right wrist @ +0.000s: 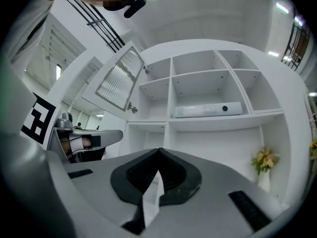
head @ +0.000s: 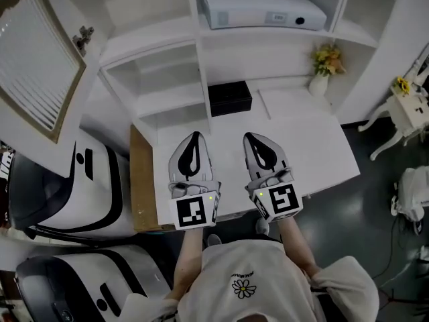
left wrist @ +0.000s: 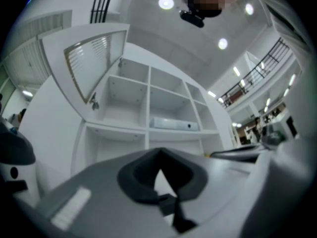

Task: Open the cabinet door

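Observation:
The white cabinet's louvred door [head: 37, 66] stands swung wide open at the upper left, its small metal handle [head: 82, 39] at the door's edge. The door also shows in the left gripper view [left wrist: 91, 58] and in the right gripper view [right wrist: 119, 78], with open shelves beside it. My left gripper [head: 195, 136] [left wrist: 159, 152] hovers over the white desk [head: 315, 153], shut and empty. Beside it my right gripper [head: 249, 137] [right wrist: 159, 151] is shut too, with nothing held. Both point toward the shelves, well away from the door.
A white box-shaped device [head: 261, 11] lies on an upper shelf. A black box [head: 229, 98] sits at the desk's back, and a vase of yellow flowers [head: 322, 69] stands at the right. White rounded machines [head: 74, 193] are left of the desk; a small white table [head: 409, 109] is far right.

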Demonstrator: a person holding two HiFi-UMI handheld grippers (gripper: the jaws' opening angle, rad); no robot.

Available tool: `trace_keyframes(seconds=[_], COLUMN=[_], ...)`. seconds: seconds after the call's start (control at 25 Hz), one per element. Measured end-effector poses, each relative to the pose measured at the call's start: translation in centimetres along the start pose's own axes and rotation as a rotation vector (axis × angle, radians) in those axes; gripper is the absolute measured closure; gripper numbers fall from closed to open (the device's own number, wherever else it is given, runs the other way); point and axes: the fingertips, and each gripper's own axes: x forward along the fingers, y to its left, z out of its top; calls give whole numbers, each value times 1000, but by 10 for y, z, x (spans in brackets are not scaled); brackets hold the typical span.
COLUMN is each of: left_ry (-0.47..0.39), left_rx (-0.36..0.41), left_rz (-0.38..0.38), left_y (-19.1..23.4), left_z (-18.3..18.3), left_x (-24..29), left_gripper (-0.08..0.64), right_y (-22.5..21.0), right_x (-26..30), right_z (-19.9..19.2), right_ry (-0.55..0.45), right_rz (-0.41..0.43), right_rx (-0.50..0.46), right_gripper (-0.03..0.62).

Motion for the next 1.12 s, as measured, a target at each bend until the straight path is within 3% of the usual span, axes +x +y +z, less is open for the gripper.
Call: trace_keyframes(seconds=[0.24,0.72,1.12], left_ry=[10,24,42], left_rx=[19,55,52], left_rz=[8,-24,-4], left_y=[-30,-52,-51], left_z=[-13,-19,-24], left_x=[12,28,30], left_gripper=[554,554,554], right_y=[-36,-60,-66], right_x=[-20,-21,-24], right_z=[-17,-23,-27], right_ry=[32,31,49], right_rz=[-86,-98,-93], right_rx=[22,43,43], right_gripper=[594,594,594])
